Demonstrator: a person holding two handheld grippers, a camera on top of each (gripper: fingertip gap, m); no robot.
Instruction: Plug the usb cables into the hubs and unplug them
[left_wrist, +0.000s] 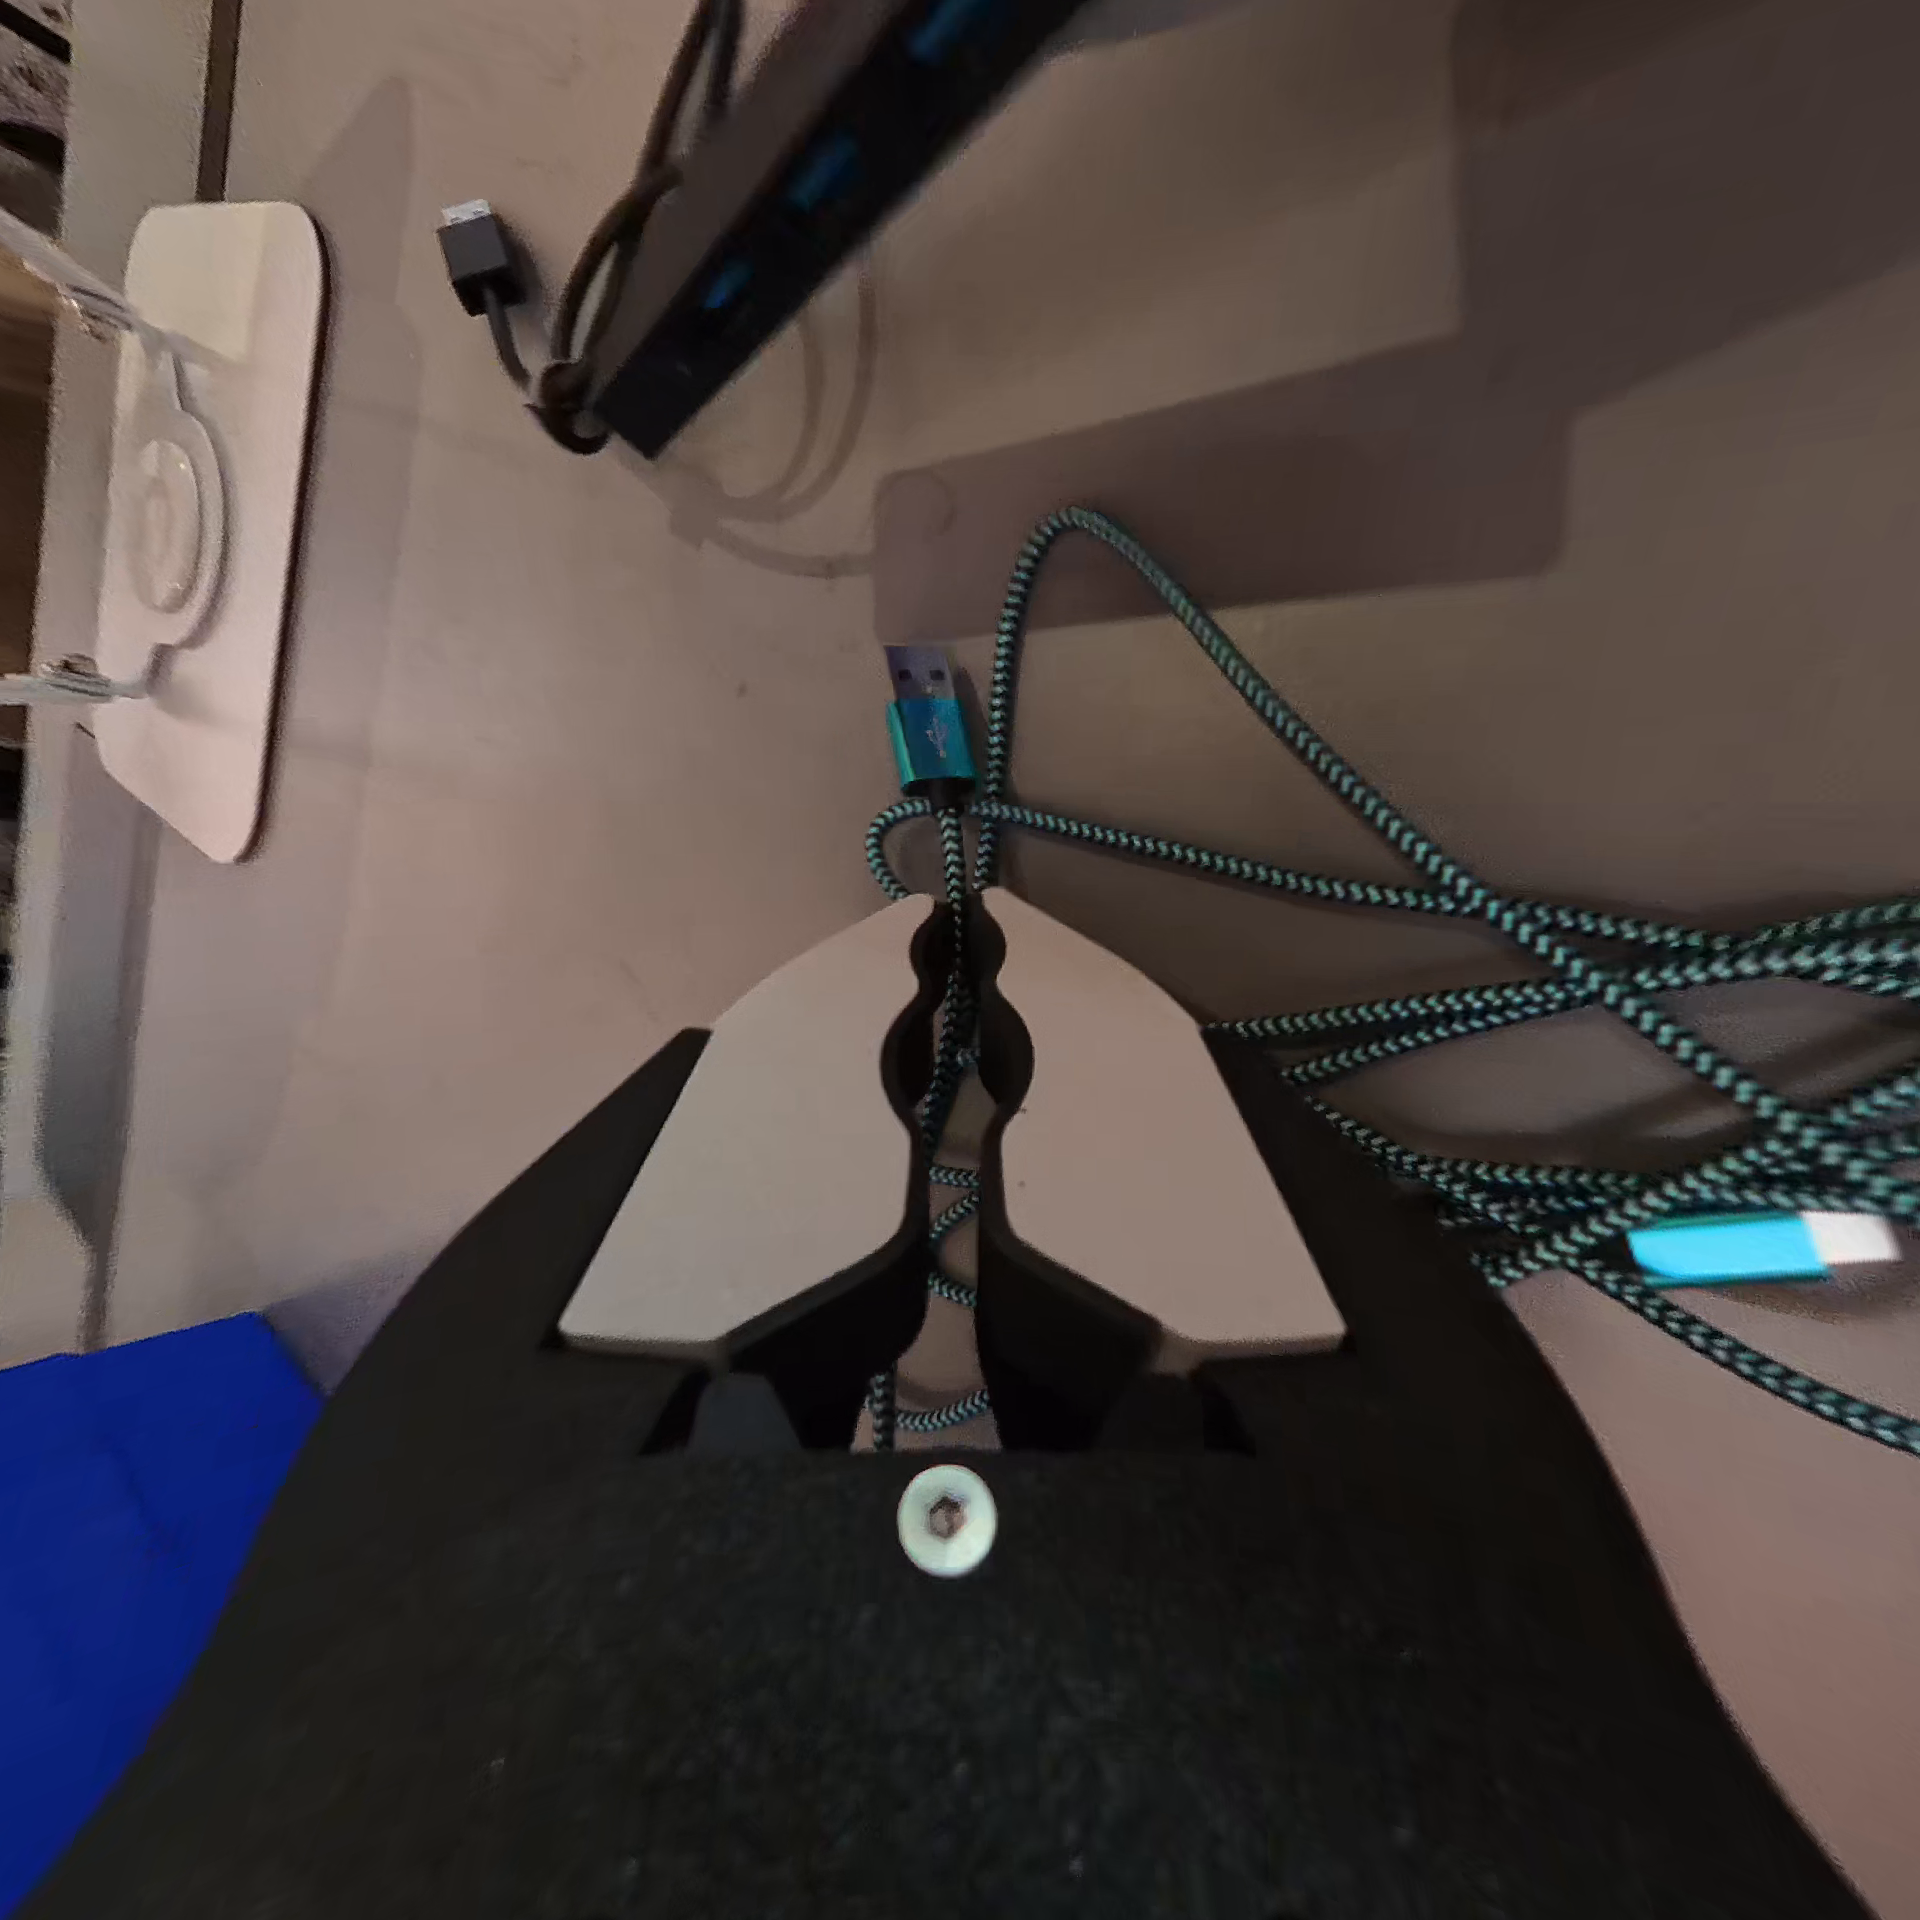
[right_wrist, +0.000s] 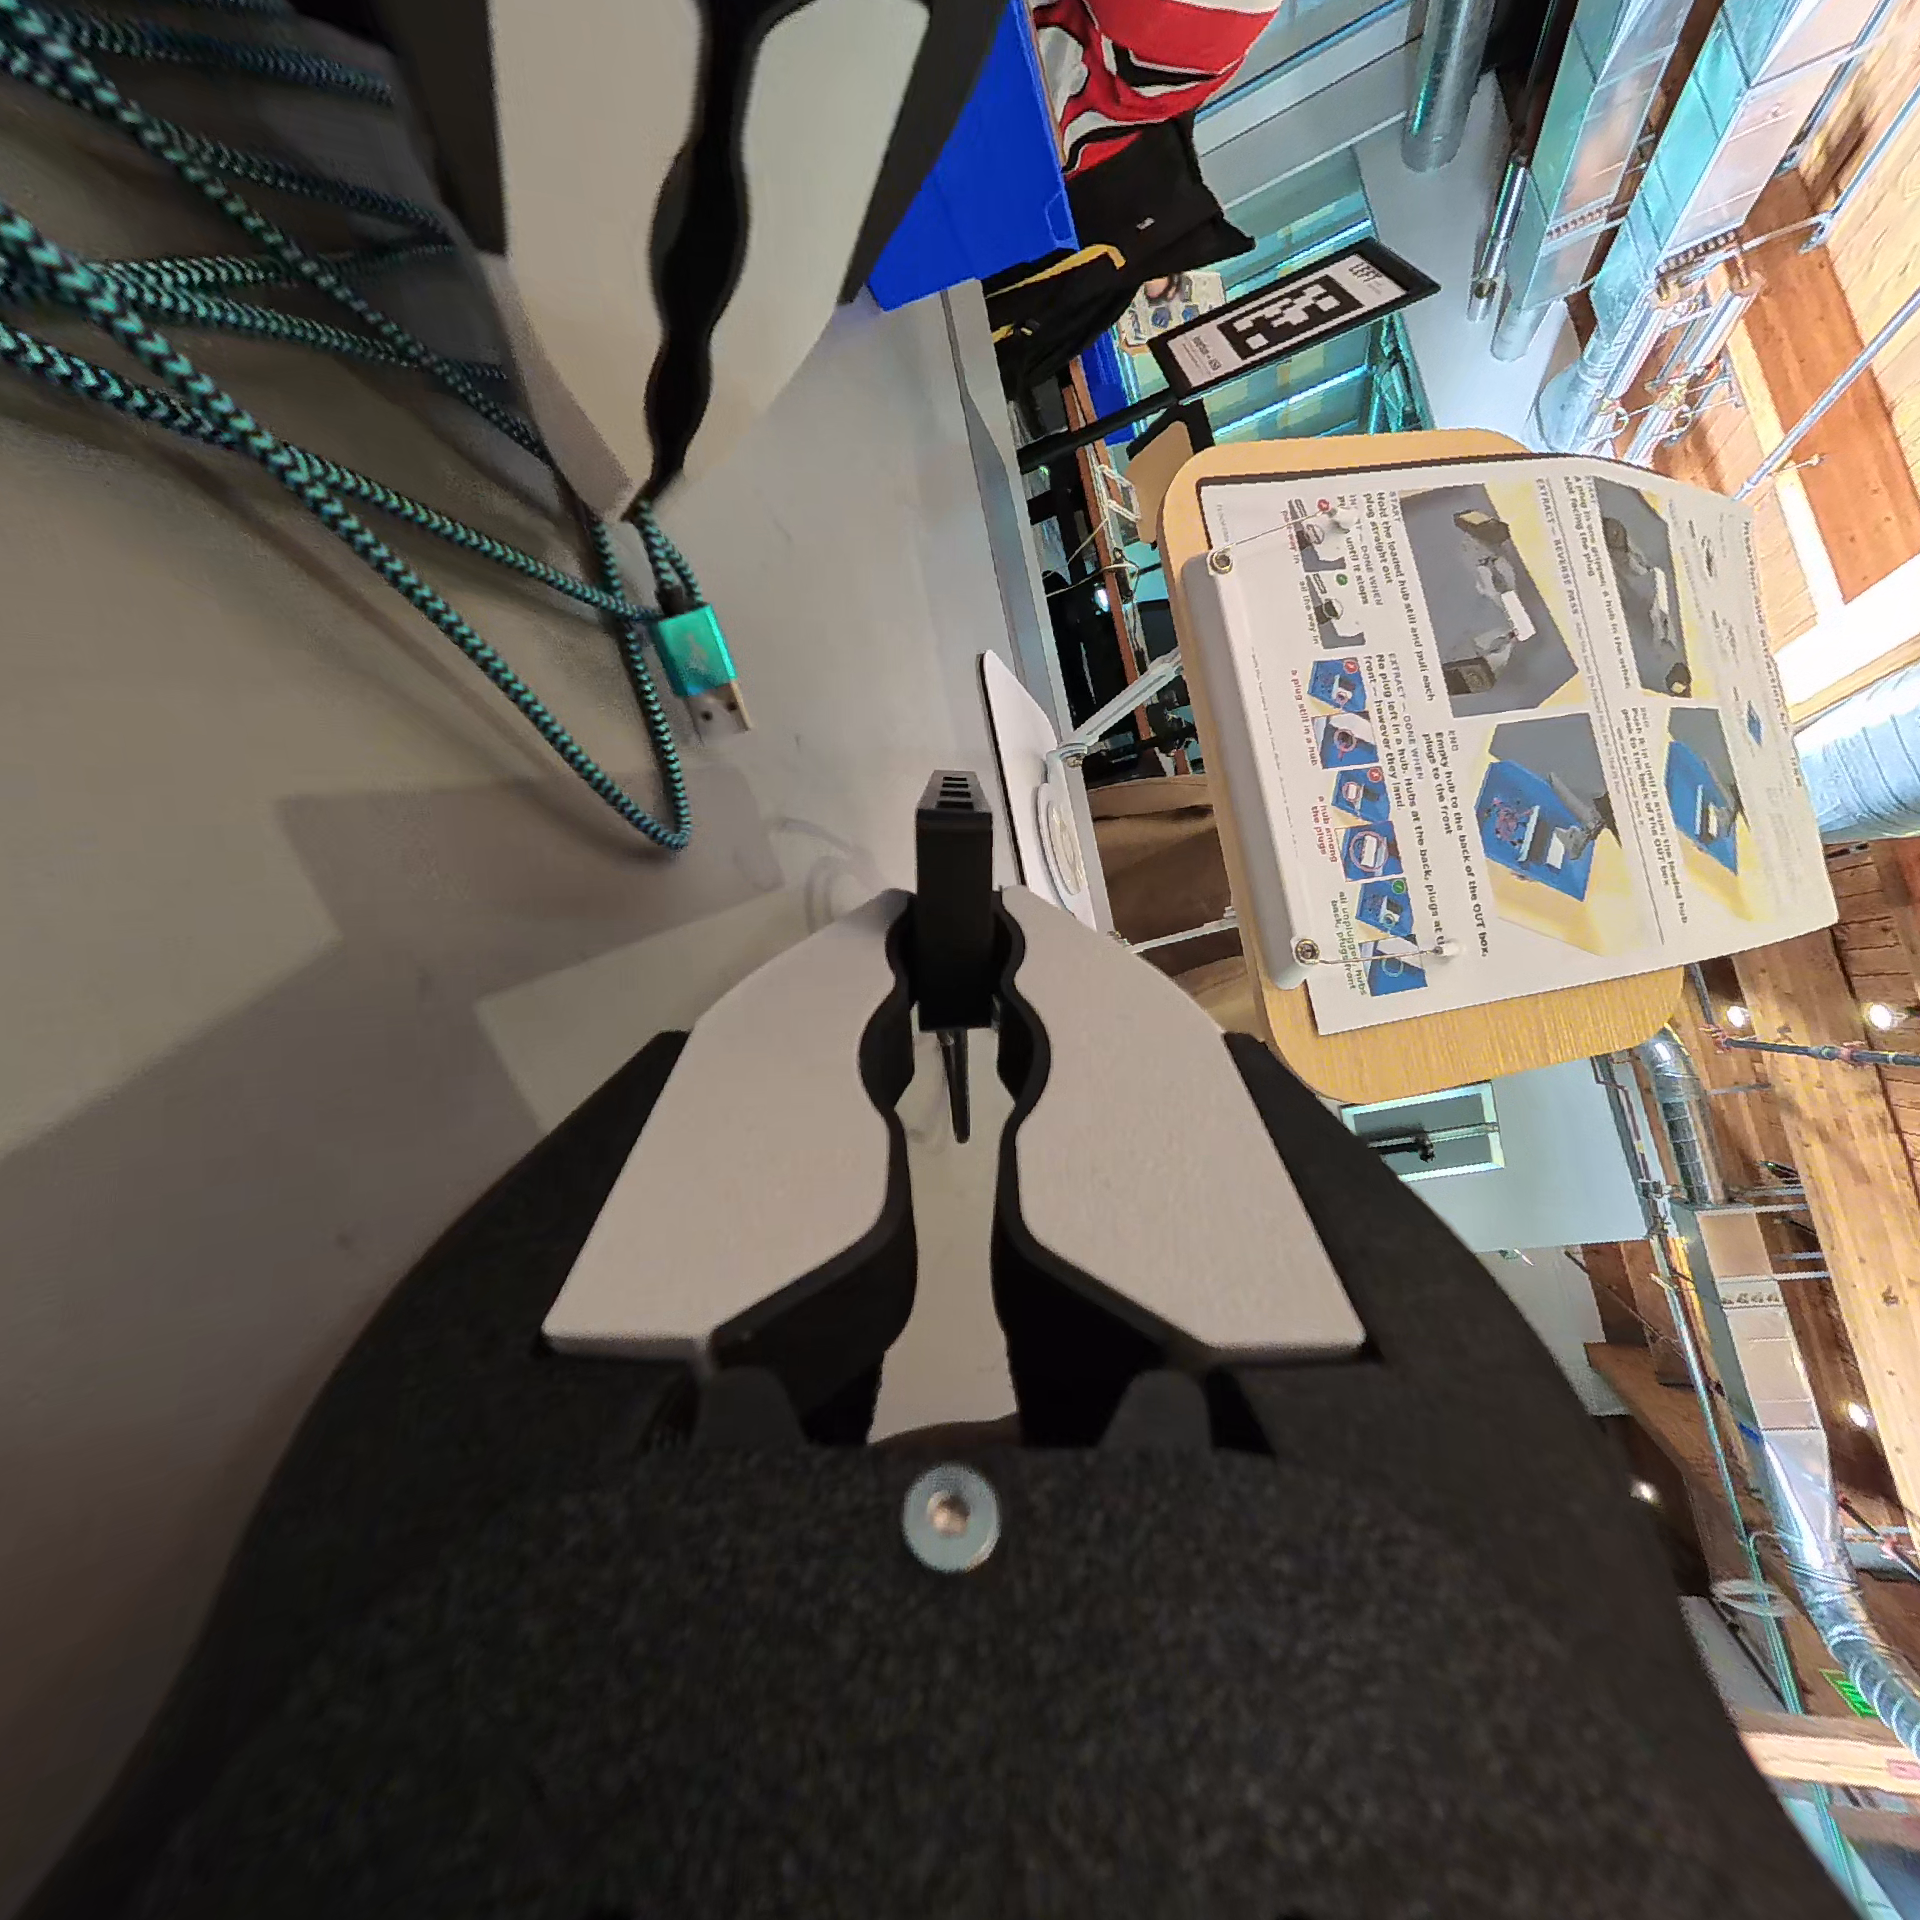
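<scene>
Clearly both tools are loaded. Left gripper (left_wrist: 951, 914): jaws closed down on the braided teal-and-black cable (left_wrist: 1299, 883), pinching the cord just behind the teal USB plug (left_wrist: 928, 727), whose metal tip juts past the fingertips, free in the air. Cord is soft and light; slack trails off to the right in a loose tangle, with a second teal connector (left_wrist: 1766, 1252) lying among the loops. Judgement: held by the cord, the plug can swivel and droop under insertion force; a hold on the rigid teal shell would steer better. The metal tip looks smooth, and the shell likely slippery too. Right gripper (right_wrist: 954, 935): jaws closed on the black hub (right_wrist: 951, 894), gripped across its narrow sides, its end poking out beyond the fingertips. Hub is a stiff, light plastic bar, easy to brace; its own dark lead (left_wrist: 613, 270) and black plug (left_wrist: 473, 244) lie on the pale tabletop (left_wrist: 623, 727). In the left wrist view the hub sits up and ahead of the plug, blue ports (left_wrist: 826, 171) facing down toward it, well apart yet. Pose: the two grippers are turned roughly toward each other above the table, plug tip angled toward the hub; alignment with a port not yet made. Instruction sheet (right_wrist: 1507, 727) on a stand behind.
</scene>
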